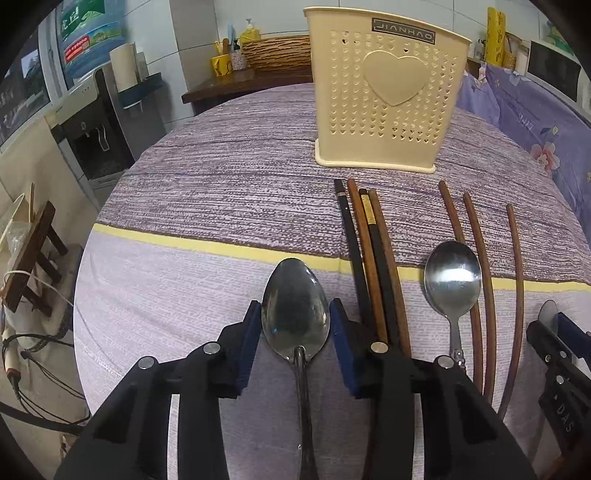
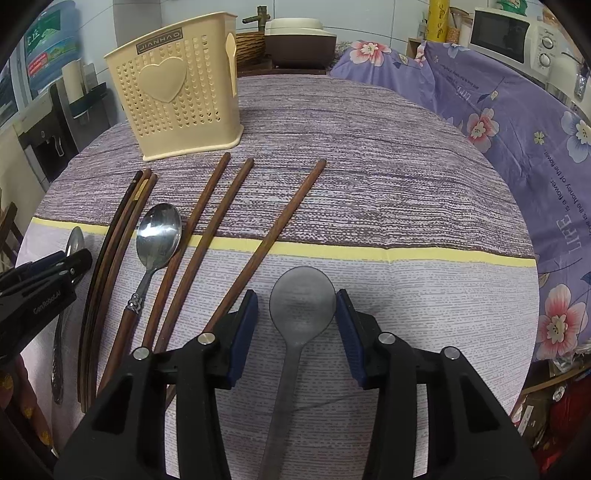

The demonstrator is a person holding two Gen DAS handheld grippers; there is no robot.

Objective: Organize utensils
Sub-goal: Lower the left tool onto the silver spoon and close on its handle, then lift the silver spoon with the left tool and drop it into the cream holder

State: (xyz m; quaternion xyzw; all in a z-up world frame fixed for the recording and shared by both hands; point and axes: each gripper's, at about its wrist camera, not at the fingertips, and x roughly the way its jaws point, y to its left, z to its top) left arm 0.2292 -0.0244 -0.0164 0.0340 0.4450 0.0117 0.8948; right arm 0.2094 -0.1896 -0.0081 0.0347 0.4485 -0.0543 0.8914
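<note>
Both tongs, left point(image 1: 295, 325) and right point(image 2: 297, 317), stood apart, each straddling a spoon lying flat on the worktop point(image 1: 207, 206): a steel spoon point(image 1: 295, 314) on the left, a matte grey spoon point(image 2: 301, 306) on the right, pads just beside the bowls and seemingly not yet pressing. To grip well, each pair should probably close lower, on the neck (a rounded bowl may squirt free), then lift clear of the chopsticks point(image 1: 373, 258) toward the holder point(image 1: 384, 99) beyond.

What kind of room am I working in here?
Most likely a home kitchen or dining corner: a microwave on the right, a water dispenser on the left, and a cloth-covered table with a cutlery holder.
</note>
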